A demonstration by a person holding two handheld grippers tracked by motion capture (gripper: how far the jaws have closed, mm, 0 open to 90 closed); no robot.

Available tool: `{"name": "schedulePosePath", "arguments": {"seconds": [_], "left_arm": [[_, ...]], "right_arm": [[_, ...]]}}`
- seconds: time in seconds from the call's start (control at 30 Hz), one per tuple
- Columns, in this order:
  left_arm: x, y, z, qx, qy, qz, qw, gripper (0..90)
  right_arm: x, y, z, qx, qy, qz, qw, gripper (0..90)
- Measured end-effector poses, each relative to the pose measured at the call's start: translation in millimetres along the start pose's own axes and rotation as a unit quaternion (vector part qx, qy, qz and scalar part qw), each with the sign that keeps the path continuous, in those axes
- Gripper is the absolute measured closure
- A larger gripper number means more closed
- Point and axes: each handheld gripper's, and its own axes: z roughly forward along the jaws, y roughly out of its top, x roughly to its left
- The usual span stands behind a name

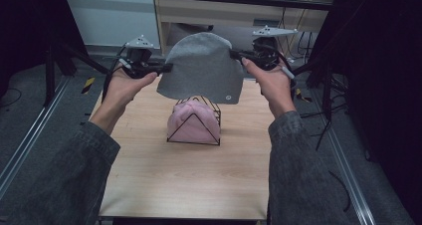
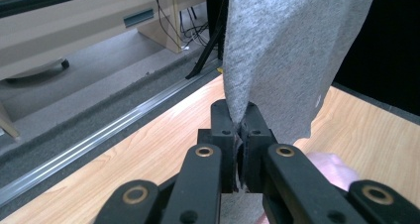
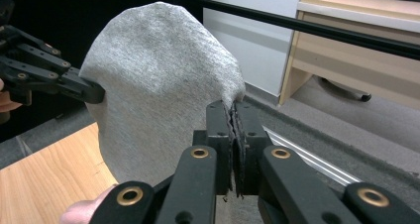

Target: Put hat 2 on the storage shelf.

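Observation:
A grey knit beanie (image 1: 203, 68) hangs spread in the air above the wooden table (image 1: 149, 180), rounded crown up. My left gripper (image 1: 168, 66) is shut on its left edge and my right gripper (image 1: 232, 53) is shut on its right edge. In the left gripper view the grey beanie (image 2: 287, 50) rises from between the closed jaws of the left gripper (image 2: 239, 116). In the right gripper view the beanie (image 3: 158, 95) stretches from my right gripper (image 3: 232, 107) across to the other gripper (image 3: 94, 92). Just below the beanie, a pink hat (image 1: 193, 123) sits on a black wire stand (image 1: 211, 105).
The stand is near the table's middle, with bare wood in front of it and to both sides. Black frame legs (image 1: 57, 60) and a floor rail (image 1: 30, 135) flank the table. A desk (image 1: 224, 8) stands behind it.

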Motion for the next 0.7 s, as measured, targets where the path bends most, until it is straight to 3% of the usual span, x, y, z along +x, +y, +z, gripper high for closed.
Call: {"name": "schedulePosePath", "arguments": {"seconds": [0.33,0.7], "left_arm": [[9.4,-11.1,12.9,0.011,0.008,0.002,0.9999,87.0],[10.2,-26.1,25.9,0.031,0.015,0.016,0.9993,86.9]], "right_arm": [[-1.8,-12.8,13.3,0.012,0.004,0.006,0.9999,87.5],[-1.1,-33.5,20.5,0.028,0.012,0.013,0.9994,87.5]]}}
